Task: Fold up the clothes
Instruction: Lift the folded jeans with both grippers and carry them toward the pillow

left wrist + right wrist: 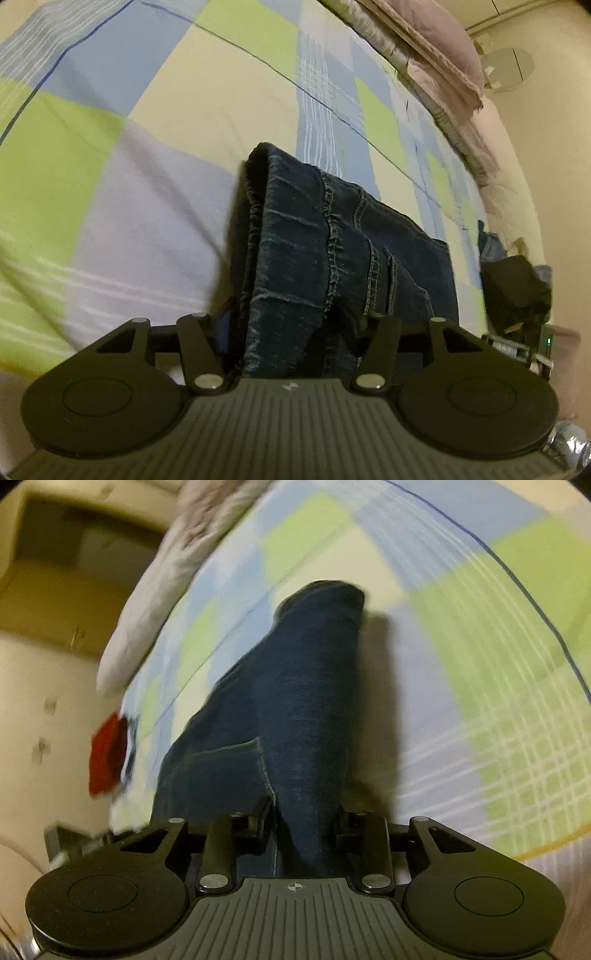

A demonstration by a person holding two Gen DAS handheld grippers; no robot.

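Dark blue jeans (317,236) hang over a bed with a checked green, blue and cream sheet (110,155). In the left wrist view my left gripper (295,332) is shut on the jeans near the gathered elastic waistband, and the denim drapes away toward the sheet. In the right wrist view my right gripper (303,827) is shut on another part of the jeans (295,701), near a stitched pocket edge, and the fabric rises up the frame in a thick fold. The fingertips of both grippers are buried in the cloth.
A pale lilac pillow (443,62) and a quilted blanket edge lie along the far side of the bed. A dark garment pile (517,288) sits at the bed's right edge. A red cloth (107,753) lies at the bed's edge, with cream walls beyond.
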